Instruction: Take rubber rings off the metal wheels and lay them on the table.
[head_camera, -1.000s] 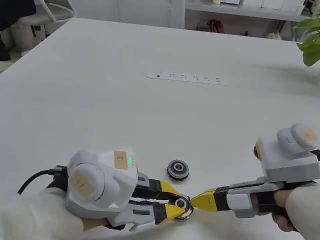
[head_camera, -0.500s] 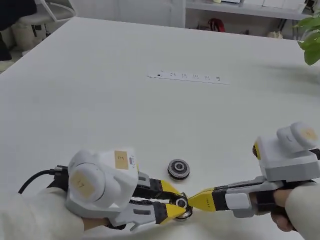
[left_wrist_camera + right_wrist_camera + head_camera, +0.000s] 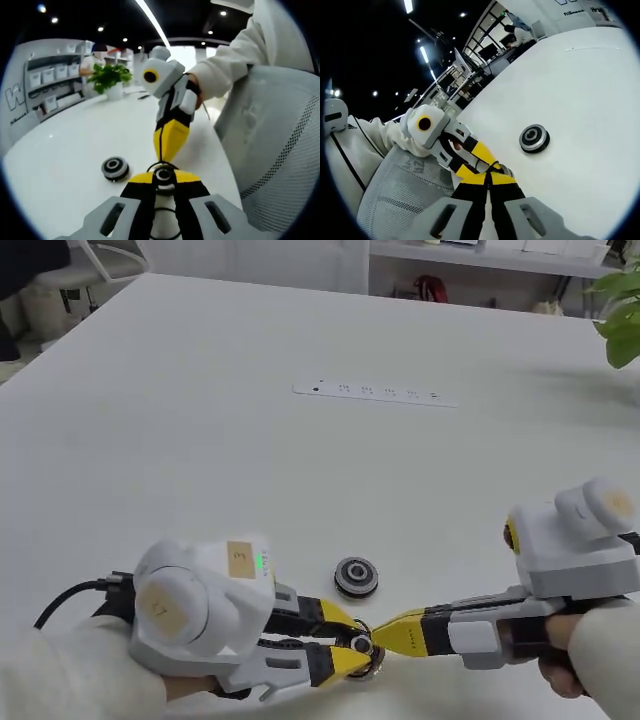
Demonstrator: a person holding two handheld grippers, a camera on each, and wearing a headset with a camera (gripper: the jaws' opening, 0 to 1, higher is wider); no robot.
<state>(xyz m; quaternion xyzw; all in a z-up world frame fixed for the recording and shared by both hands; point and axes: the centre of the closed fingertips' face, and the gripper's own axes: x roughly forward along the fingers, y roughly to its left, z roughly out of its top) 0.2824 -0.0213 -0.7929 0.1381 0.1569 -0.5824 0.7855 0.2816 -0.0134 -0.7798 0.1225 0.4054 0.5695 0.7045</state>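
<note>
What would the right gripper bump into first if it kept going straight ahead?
The right gripper would first meet the metal wheel clamped in the left gripper; its tips sit right at it, seemingly pinching the rubber ring.

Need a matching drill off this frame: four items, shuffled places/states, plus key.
Column A
1. left gripper
2. right gripper
3. loose wheel
4. power strip

Column B
a. lies flat far across the table
b. sits free on the table, nothing touching it
c. jaws clamped on the held wheel
d. jaws pinched together at the held wheel's rubber ring

Pairs: 1-c, 2-d, 3-b, 4-a
</note>
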